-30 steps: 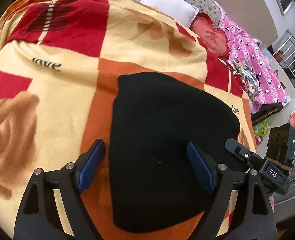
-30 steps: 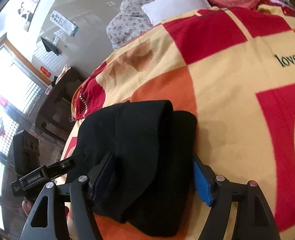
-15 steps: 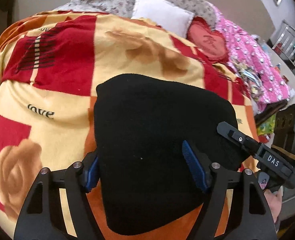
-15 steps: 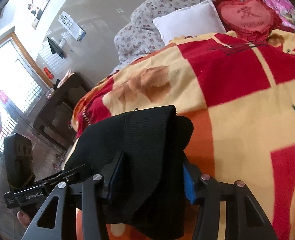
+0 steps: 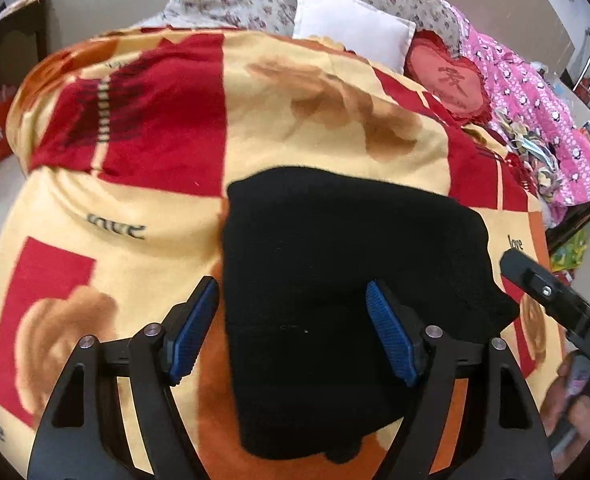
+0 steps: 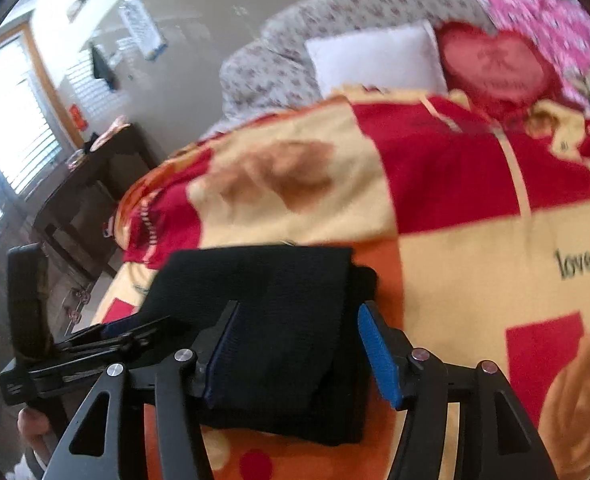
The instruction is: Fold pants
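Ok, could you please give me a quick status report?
Left claw open over folded black pants. Right claw opening, pants between. Nothing in the way.

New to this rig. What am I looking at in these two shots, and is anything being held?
No robot: a person carries a handheld two-finger tool in each hand, with a fisheye camera on each looking along its fingers. One picture is from the left gripper, the other from the right gripper. Both look down on folded black pants lying on a red, orange and cream blanket on a bed. Nothing is held: the left jaws stand open over the pants, and the right jaws are opening around the folded edge.
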A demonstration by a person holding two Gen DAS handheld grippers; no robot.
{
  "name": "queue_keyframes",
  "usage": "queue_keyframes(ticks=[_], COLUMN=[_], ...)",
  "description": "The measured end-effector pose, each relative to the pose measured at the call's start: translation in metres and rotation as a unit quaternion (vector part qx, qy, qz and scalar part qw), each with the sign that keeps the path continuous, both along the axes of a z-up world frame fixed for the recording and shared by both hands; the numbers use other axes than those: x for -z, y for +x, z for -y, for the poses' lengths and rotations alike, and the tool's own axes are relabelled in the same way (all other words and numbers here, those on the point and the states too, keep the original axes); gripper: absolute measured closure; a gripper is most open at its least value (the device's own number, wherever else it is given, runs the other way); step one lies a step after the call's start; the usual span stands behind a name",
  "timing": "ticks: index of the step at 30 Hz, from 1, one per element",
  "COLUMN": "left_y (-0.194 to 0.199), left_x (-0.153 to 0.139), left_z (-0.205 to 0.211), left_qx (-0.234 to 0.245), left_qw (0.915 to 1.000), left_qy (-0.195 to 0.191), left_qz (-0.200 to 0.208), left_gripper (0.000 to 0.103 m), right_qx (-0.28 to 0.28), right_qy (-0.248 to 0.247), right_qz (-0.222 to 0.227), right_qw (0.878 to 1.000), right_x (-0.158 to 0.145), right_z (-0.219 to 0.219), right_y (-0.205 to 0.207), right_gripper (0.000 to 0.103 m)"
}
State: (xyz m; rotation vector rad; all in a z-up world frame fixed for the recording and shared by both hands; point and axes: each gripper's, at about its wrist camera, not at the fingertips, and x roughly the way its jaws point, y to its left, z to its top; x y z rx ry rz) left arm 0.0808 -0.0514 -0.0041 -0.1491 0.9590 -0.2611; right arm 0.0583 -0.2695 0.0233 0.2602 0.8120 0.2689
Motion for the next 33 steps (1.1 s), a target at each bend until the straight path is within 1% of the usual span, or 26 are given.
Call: queue_keyframes(ticks=[2, 4, 6, 8, 9, 11, 16, 21, 29, 33], left_y=[0.000, 0.000, -0.001, -0.001, -0.003, -0.006, -0.016, -0.031, -0.059, -0.074], left_x=[-0.001, 0.001, 0.003, 0.003, 0.003, 0.001, -0.005, -0.014, -0.021, -0.026], left_z=[0.000, -0.001, 0.000, 0.001, 0.003, 0.006, 0.013, 0.015, 0.014, 0.011], left_qx=[-0.007, -0.015, -0.016, -0.015, -0.015, -0.014, -0.014, -0.028, -0.042, -0.050], left_qw=[0.9999, 0.9996, 0.9995, 0.9994, 0.9992, 0.9984, 0.9969, 0.9937, 0.9906, 0.9899], left_qy=[0.010, 0.026, 0.028, 0.030, 0.037, 0.053, 0.071, 0.092, 0.103, 0.098], left_qz=[0.000, 0.000, -0.002, 0.000, 0.005, 0.016, 0.032, 0.058, 0.079, 0.090], left_gripper=[0.026, 0.026, 0.026, 0.026, 0.026, 0.026, 0.026, 0.026, 0.026, 0.026], right_qx=[-0.024, -0.031, -0.027, -0.021, -0.019, -0.016, -0.006, 0.016, 0.022, 0.017], right_qy=[-0.008, -0.033, -0.069, -0.093, -0.098, -0.102, -0.085, -0.098, -0.088, -0.088], right_qz=[0.001, -0.008, -0.022, -0.025, -0.021, -0.020, -0.011, 0.010, 0.010, 0.008], right_qw=[1.000, 0.999, 0.997, 0.995, 0.995, 0.995, 0.996, 0.995, 0.996, 0.996], right_x=[0.000, 0.008, 0.022, 0.031, 0.033, 0.031, 0.015, 0.003, -0.004, -0.005], right_z=[-0.014, -0.024, -0.031, -0.033, -0.034, -0.034, -0.030, -0.028, -0.026, -0.030], right_y=[0.000, 0.002, 0.004, 0.002, 0.000, -0.002, -0.012, -0.029, -0.042, -0.049], right_gripper=[0.047, 0.051, 0.054, 0.054, 0.054, 0.054, 0.054, 0.054, 0.054, 0.054])
